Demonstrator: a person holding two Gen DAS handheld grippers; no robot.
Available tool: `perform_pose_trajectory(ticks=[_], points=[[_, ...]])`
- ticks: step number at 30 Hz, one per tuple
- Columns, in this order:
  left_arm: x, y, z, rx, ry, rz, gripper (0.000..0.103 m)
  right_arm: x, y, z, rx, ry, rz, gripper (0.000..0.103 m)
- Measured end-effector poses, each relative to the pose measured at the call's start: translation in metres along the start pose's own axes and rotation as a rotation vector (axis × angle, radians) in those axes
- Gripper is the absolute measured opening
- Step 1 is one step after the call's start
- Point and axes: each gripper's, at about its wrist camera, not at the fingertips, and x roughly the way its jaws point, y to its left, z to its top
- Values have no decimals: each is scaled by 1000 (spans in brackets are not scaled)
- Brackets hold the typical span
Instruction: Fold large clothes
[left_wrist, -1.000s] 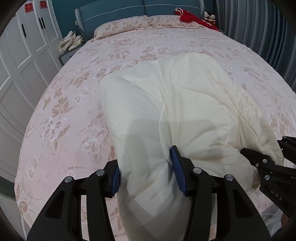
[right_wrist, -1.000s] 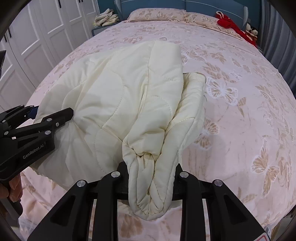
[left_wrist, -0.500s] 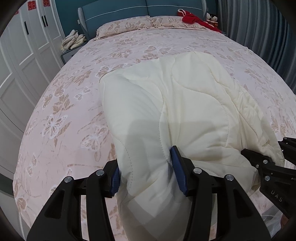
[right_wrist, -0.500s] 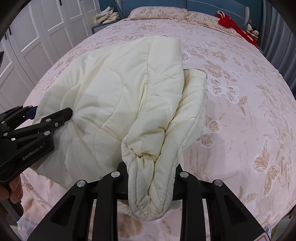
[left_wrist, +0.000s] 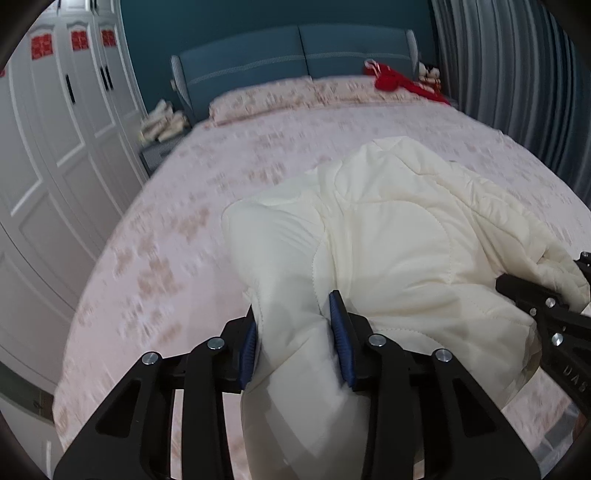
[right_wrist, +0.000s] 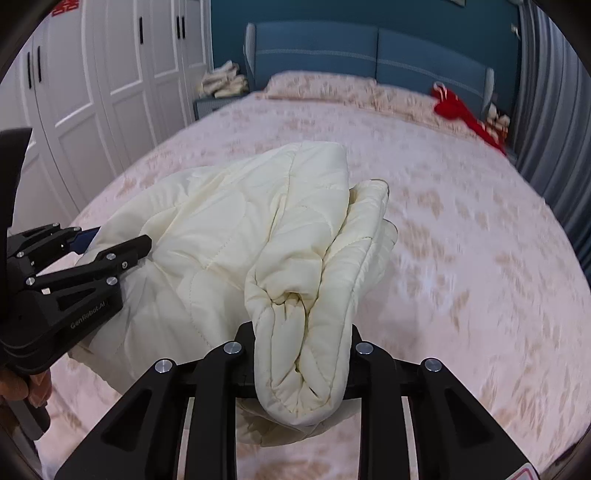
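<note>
The bed (left_wrist: 155, 236), covered in a pink floral spread, fills the centre of both views, its blue headboard (left_wrist: 295, 51) at the upper middle of each frame. White wardrobe doors (left_wrist: 55, 140) run down the left edge. The cream quilted jacket (left_wrist: 399, 236) lies bunched on the spread at centre to lower right of the left wrist view, and at centre left of the right wrist view, with its near edge raised off the bed at both grips. The left gripper (left_wrist: 295, 336), at the bottom centre of its own view, has just been closing; its blue pads pinch a fold of the jacket. The right gripper (right_wrist: 301, 347), at the bottom centre of its view, clamps a thick rolled bundle of the jacket. A red garment (right_wrist: 461, 110) lies near the pillows at the upper right.
</note>
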Motion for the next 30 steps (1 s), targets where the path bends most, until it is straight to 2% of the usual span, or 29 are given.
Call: perform_pose_trajectory(ticks=[2, 4, 5, 7, 9, 10, 12, 14, 16, 20, 22, 23, 25, 27, 28, 30], points=[[-2, 6, 12, 7, -44, 22, 34, 3, 3, 12, -8, -28, -2, 23], [5, 8, 15, 21, -58, 36, 35, 19, 3, 16, -7, -11, 10, 24], [18, 9, 12, 26, -35, 37, 35, 33, 1, 15, 9, 18, 29, 24], [50, 10, -1, 18, 68, 24, 36, 65, -6, 4, 69, 99, 69, 24], [85, 12, -28, -22, 199, -1, 40, 103, -18, -17, 168, 252, 124, 35], [89, 14, -39, -39, 200, 2, 46, 109, -24, -26, 223, 275, 165, 40], [80, 15, -54, -40, 156, 16, 50, 106, -38, -39, 304, 273, 214, 49], [69, 16, -58, -39, 147, 24, 55, 95, -46, -43, 322, 275, 226, 53], [57, 21, -57, -65, 147, 29, 61, 76, -53, -42, 324, 257, 210, 56], [34, 25, -53, -138, 174, 17, 61, 34, -51, -33, 279, 186, 143, 57], [26, 21, -53, -156, 186, 28, 61, 17, -41, -23, 211, 151, 129, 39], [25, 22, -55, -164, 191, 30, 61, 12, -32, -18, 167, 151, 127, 26], [24, 18, -56, -190, 213, 34, 61, 8, -16, -6, 89, 138, 121, 19], [24, 14, -58, -214, 230, 34, 61, 12, 0, -2, 17, 139, 87, 6], [26, 13, -59, -223, 244, 34, 61, 21, 8, -3, -29, 153, 48, 4], [29, 13, -62, -237, 266, 35, 61, 33, 7, -9, -37, 193, 37, 1]])
